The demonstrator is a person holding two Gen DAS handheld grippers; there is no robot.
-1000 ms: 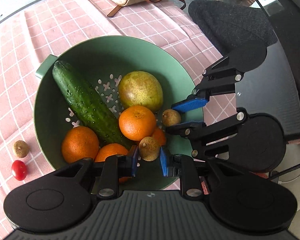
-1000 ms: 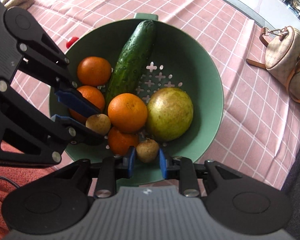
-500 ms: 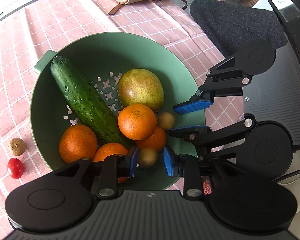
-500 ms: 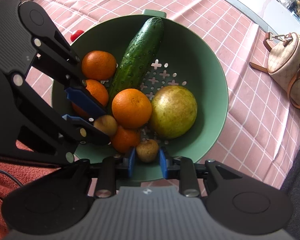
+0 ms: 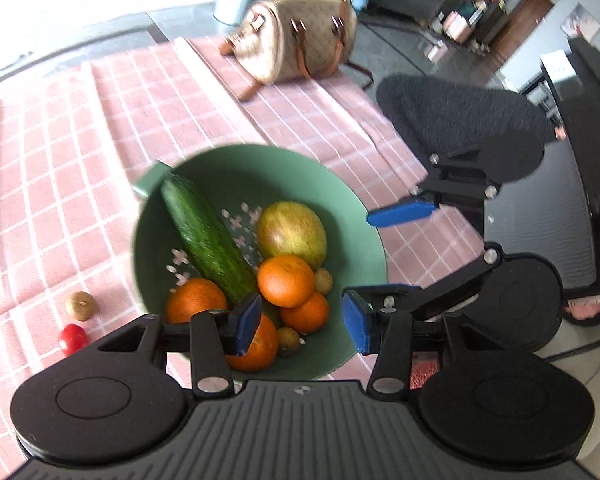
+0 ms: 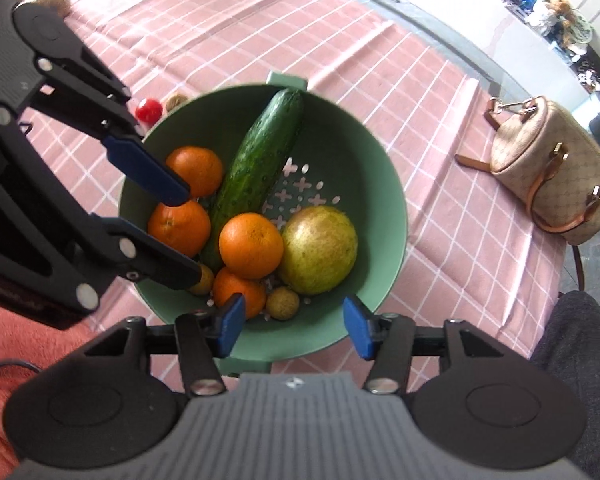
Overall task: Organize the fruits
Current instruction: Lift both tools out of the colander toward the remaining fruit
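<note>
A green colander [image 5: 340,200] [image 6: 360,152] on the pink checked cloth holds a cucumber [image 5: 204,236] [image 6: 260,168], a yellow-green pear [image 5: 292,232] [image 6: 320,248], several oranges [image 5: 286,280] [image 6: 250,246] and two small brown fruits [image 5: 288,340] [image 6: 282,302]. My left gripper [image 5: 300,326] is open and empty above the colander's near rim. My right gripper [image 6: 294,326] is open and empty above the near rim too. Each gripper shows in the other's view, the right [image 5: 384,256] and the left [image 6: 172,236]. A small brown fruit [image 5: 80,306] and a cherry tomato [image 5: 73,338] lie on the cloth beside the colander.
A beige handbag [image 5: 296,36] [image 6: 552,196] stands on the cloth beyond the colander. A dark grey cushion [image 5: 460,116] lies at the table's right side. A red-orange cloth [image 6: 24,356] lies at the near left in the right wrist view.
Both grippers have opened and let go of their small brown fruits, which now lie in the colander. Both grippers have pulled back and up from the colander.
</note>
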